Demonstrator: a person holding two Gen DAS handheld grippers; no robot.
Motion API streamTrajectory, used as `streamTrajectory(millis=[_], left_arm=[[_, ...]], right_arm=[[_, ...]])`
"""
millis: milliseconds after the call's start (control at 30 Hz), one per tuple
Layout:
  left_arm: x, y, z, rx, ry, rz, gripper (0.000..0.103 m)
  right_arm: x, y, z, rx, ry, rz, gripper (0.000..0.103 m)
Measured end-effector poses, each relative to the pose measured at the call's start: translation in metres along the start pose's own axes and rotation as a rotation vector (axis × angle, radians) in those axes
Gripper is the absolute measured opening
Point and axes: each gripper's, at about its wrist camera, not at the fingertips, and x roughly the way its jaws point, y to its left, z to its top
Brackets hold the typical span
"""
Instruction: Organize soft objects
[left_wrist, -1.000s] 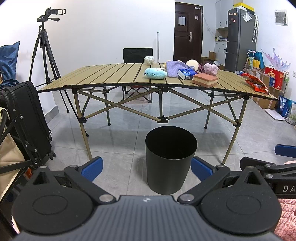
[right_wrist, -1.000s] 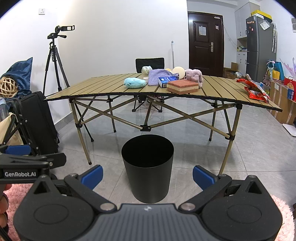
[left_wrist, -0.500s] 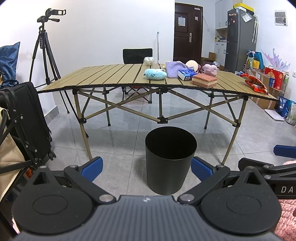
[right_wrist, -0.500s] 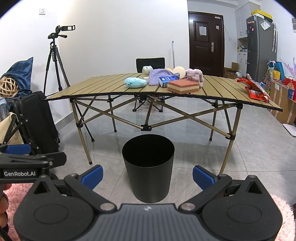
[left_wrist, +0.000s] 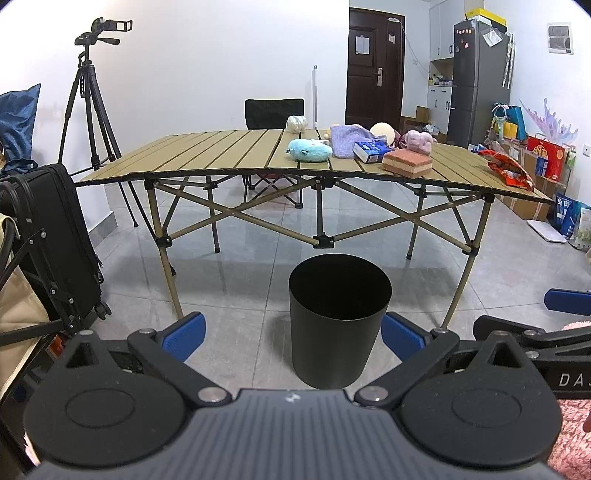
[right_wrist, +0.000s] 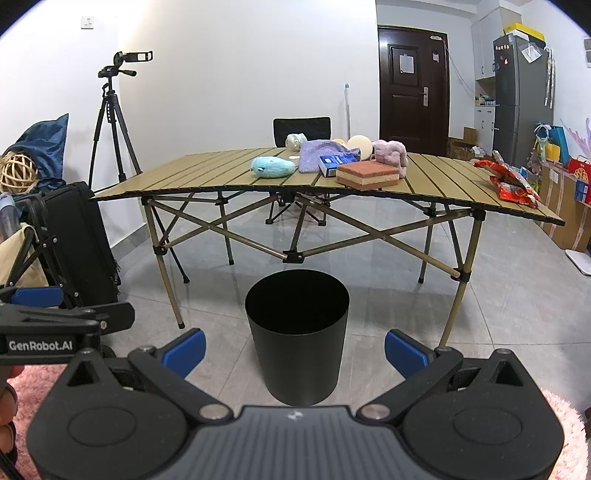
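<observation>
Both the left hand-held gripper (left_wrist: 291, 334) and right hand-held gripper (right_wrist: 293, 347) are spread wide and empty, well short of the soft toys (right_wrist: 273, 167) on the tabletop (right_wrist: 221, 173), so a reach may knock the bin (right_wrist: 297, 336) over.

— What's along the left wall?
— A camera on a tripod (right_wrist: 110, 122), lens facing right, and a black suitcase (left_wrist: 55, 240) upright below it on the grey tiles.
— And at the back?
— A dark brown door (right_wrist: 413, 88), shut. A tall grey fridge (left_wrist: 480, 77) right of it, with a yellow box on top.
— Behind the table?
— A black folding chair (right_wrist: 302, 128), only partly visible.
— Far right?
— Coloured bags and boxes crowded on the floor.
</observation>
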Motion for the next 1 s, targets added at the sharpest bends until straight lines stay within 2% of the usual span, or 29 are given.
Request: streamTrajectory(millis=[1000], left_arm=[[-0.0021,-0.0007,0.0022,-0.003,-0.004,-0.002,0.103]], right_arm=[[-0.0043,0.0008,0.0008,-0.013,-0.01,0.009,0.103]])
